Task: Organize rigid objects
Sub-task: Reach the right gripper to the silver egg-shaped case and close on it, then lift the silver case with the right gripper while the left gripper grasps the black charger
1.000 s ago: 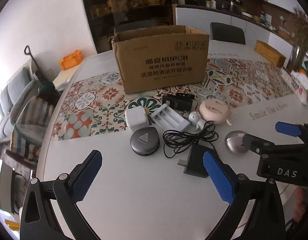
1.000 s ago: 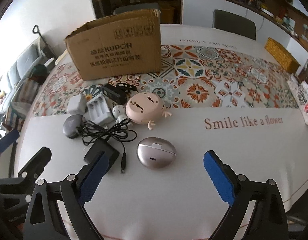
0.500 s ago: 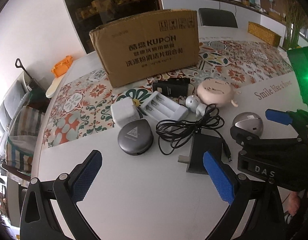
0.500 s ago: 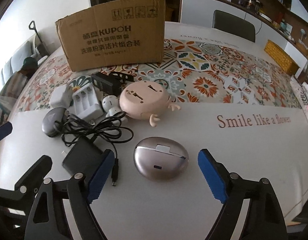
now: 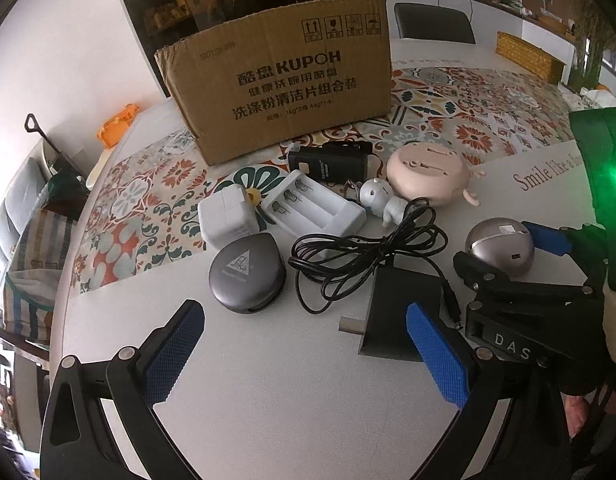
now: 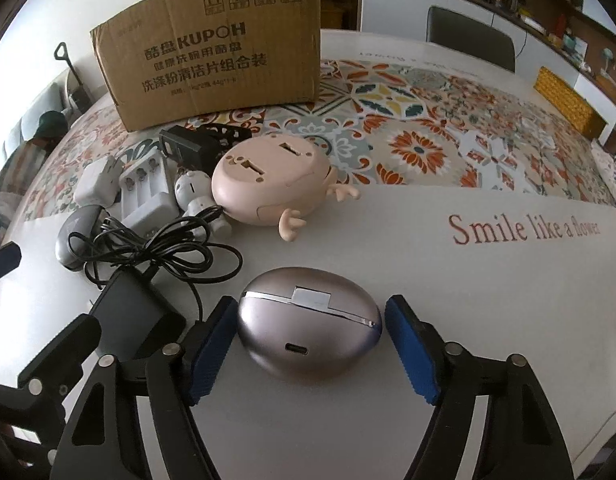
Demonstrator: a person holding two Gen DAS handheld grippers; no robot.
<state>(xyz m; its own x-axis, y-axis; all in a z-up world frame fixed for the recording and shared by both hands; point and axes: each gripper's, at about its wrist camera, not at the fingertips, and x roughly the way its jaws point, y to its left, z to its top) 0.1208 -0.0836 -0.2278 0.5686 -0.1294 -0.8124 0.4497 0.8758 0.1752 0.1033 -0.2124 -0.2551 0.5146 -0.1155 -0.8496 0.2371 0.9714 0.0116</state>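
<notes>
From my left wrist camera, the left gripper (image 5: 304, 354) hangs wide open over bare table (image 5: 292, 408), gripping nothing; the black adapter (image 5: 400, 308) sits just beyond its right pad, the cardboard box (image 5: 284, 88) stands farther back. From my right wrist camera, the right gripper (image 6: 308, 350) has just been closing around the silver earbud case (image 6: 308, 332) lying between its 2 pads, left pad nearly touching, right with a narrow gap, not yet clamped.

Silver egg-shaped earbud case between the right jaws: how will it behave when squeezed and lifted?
The glossy silver egg-shaped earbud case looks slippery; its curved sides may squirt out from between the closing blue pads. Probably stiff and light. Its rounded base could rock or spin if nudged.
</notes>
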